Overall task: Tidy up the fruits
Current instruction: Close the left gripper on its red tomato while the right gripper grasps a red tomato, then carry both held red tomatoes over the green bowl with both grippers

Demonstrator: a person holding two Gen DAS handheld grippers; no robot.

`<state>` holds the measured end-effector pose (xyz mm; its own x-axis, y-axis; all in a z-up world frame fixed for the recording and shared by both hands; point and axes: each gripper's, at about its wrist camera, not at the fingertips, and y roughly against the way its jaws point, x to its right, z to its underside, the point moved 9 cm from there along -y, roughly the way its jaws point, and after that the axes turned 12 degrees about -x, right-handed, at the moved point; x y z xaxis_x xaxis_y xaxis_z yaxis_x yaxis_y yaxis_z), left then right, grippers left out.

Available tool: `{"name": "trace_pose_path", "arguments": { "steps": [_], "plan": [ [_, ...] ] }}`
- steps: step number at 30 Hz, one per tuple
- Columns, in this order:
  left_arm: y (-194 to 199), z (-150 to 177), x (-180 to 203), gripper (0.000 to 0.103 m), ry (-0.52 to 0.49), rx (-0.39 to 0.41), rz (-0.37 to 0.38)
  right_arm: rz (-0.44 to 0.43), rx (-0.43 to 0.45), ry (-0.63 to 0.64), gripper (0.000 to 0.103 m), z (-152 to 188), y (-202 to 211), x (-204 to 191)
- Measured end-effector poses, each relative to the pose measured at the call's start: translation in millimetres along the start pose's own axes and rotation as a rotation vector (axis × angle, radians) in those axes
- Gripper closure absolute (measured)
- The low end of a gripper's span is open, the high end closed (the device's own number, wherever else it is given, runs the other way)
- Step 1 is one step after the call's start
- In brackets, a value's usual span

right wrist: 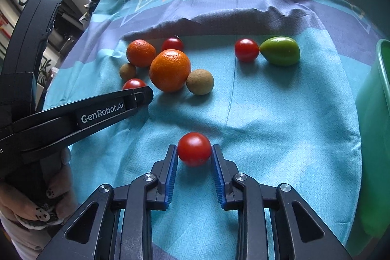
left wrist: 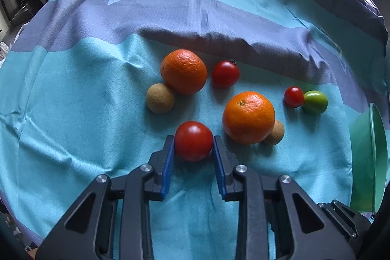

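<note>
The left hand-held gripper point(left wrist: 193, 144) clamps a red tomato point(left wrist: 193, 140) on the cloth; the right hand-held gripper point(right wrist: 194, 152) pinches another tomato point(right wrist: 194, 149). Each should lift gently, without squashing, toward the green bowl point(right wrist: 375, 113) at right.

Cloth point(left wrist: 73, 113): turquoise, banded in grey-purple, printed with triangles
Oranges point(left wrist: 248, 117): bright orange
Tomatoes point(left wrist: 193, 140): red
Pointed fruit point(right wrist: 280, 50): glossy green
Small round fruits point(left wrist: 160, 98): tan-brown
Bowl point(left wrist: 368, 157): mint green
Claw pads point(right wrist: 170, 177): blue, ribbed
</note>
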<state>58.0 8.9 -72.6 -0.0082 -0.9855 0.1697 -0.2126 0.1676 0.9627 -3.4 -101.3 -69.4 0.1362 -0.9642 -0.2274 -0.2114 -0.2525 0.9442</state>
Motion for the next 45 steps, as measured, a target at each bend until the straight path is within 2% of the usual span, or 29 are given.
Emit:
{"name": "trace_pose_path", "arguments": {
  "steps": [8,18,21,25,29,37,45],
  "plan": [
    [27,11,8,0.073,-0.014,0.083,-0.012,-0.028,0.016,-0.026,0.074,-1,8,2],
    [55,18,9,0.073,-0.021,0.189,-0.035,-0.066,0.085,-0.074,0.074,-3,34,11],
    [63,21,14,0.073,-0.028,0.216,-0.012,-0.067,0.097,-0.087,0.074,-6,39,13],
    [74,24,25,0.073,-0.064,0.254,-0.016,-0.060,0.123,-0.106,0.074,-8,48,20],
    [81,27,37,0.073,-0.082,0.263,0.025,-0.067,0.164,-0.122,0.074,-11,63,24],
    [100,28,68,0.073,-0.123,0.311,0.046,-0.062,0.264,-0.142,0.074,-13,101,39],
    [113,33,116,0.073,-0.192,0.356,0.076,-0.063,0.341,-0.188,0.074,-12,129,63]
  ]
}}
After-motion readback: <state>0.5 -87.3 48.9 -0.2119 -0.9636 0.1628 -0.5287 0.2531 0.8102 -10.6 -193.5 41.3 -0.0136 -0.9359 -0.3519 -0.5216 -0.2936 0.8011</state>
